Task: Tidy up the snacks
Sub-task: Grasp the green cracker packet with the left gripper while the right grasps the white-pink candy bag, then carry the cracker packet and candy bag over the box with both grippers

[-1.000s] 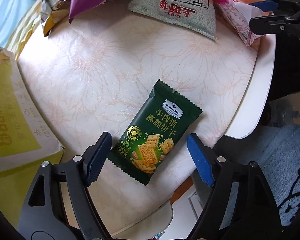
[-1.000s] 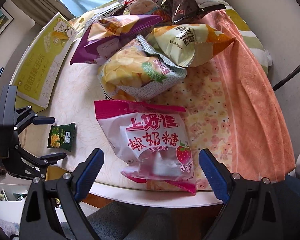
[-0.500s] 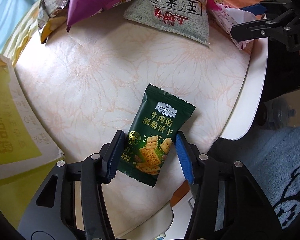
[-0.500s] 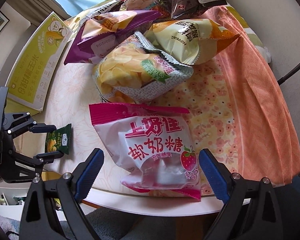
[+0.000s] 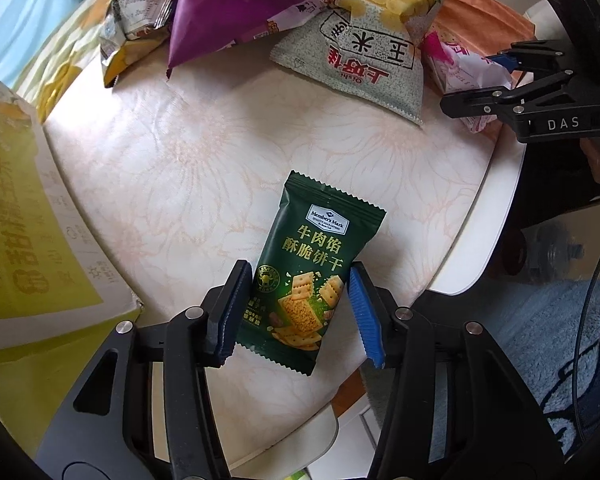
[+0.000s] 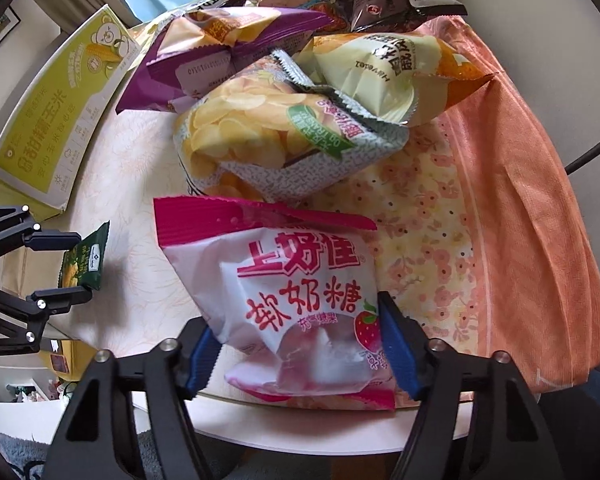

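- We pinch the green cracker packet (image 5: 300, 280) in our left tool (image 5: 298, 308); our right tool (image 6: 296, 354) is closing onto the pink candy bag (image 6: 284, 292).
- Pick-up step; next, we judge, lift both clear of the bench (image 5: 180, 168) and sort them.

The green cracker packet (image 5: 308, 272) reads "Member's Mark" above "牛肉馅酥脆饼干". Beyond it, the grey chip bag (image 5: 364, 60) shows "上好佳" and "玉米". The black gripper arm (image 5: 556, 120) to its right bears "DAS". The pink candy bag (image 6: 296, 292) reads "上好佳 软奶糖".

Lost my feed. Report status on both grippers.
Left gripper closing on green cracker packet. Right gripper closing on pink candy bag. Nothing in the way.
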Demonstrator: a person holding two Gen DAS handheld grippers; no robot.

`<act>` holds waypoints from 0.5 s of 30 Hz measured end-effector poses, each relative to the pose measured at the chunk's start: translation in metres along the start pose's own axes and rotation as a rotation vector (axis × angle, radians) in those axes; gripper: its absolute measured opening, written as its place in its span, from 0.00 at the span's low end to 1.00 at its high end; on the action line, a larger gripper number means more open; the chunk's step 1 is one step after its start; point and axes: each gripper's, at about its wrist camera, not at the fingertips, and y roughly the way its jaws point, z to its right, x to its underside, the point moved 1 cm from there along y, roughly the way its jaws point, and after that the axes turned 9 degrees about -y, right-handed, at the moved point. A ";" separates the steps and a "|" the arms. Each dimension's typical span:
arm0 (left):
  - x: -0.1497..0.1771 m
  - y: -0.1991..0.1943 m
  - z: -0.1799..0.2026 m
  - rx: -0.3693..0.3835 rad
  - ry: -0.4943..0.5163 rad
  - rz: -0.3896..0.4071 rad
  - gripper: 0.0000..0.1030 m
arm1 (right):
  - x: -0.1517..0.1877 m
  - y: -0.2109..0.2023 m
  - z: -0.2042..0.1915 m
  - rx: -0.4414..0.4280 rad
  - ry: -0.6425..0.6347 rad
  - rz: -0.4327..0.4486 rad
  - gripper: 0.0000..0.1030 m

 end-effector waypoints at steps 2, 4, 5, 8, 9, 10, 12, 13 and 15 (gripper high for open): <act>-0.002 -0.005 0.001 0.004 -0.012 0.006 0.44 | 0.001 -0.006 0.002 0.007 0.005 0.012 0.51; -0.002 -0.011 0.001 0.008 -0.027 0.018 0.44 | 0.001 -0.013 0.005 0.007 0.015 0.025 0.48; -0.003 -0.015 0.000 0.013 -0.038 0.025 0.44 | 0.002 -0.017 0.006 0.009 0.020 0.033 0.48; -0.005 -0.030 0.000 0.018 -0.070 0.051 0.44 | -0.001 -0.033 0.004 0.016 0.019 0.062 0.48; -0.006 -0.035 0.000 0.016 -0.080 0.062 0.44 | -0.001 -0.039 0.005 0.016 0.016 0.072 0.48; -0.007 -0.043 -0.001 0.015 -0.092 0.075 0.44 | -0.002 -0.047 0.005 0.015 0.012 0.082 0.48; -0.007 -0.051 0.003 0.014 -0.117 0.100 0.44 | -0.004 -0.061 0.004 0.015 0.005 0.101 0.48; -0.009 -0.057 0.005 0.016 -0.131 0.117 0.44 | -0.005 -0.068 0.005 0.012 -0.001 0.109 0.48; -0.012 -0.074 0.003 0.018 -0.163 0.153 0.44 | -0.011 -0.084 0.004 0.008 -0.019 0.128 0.48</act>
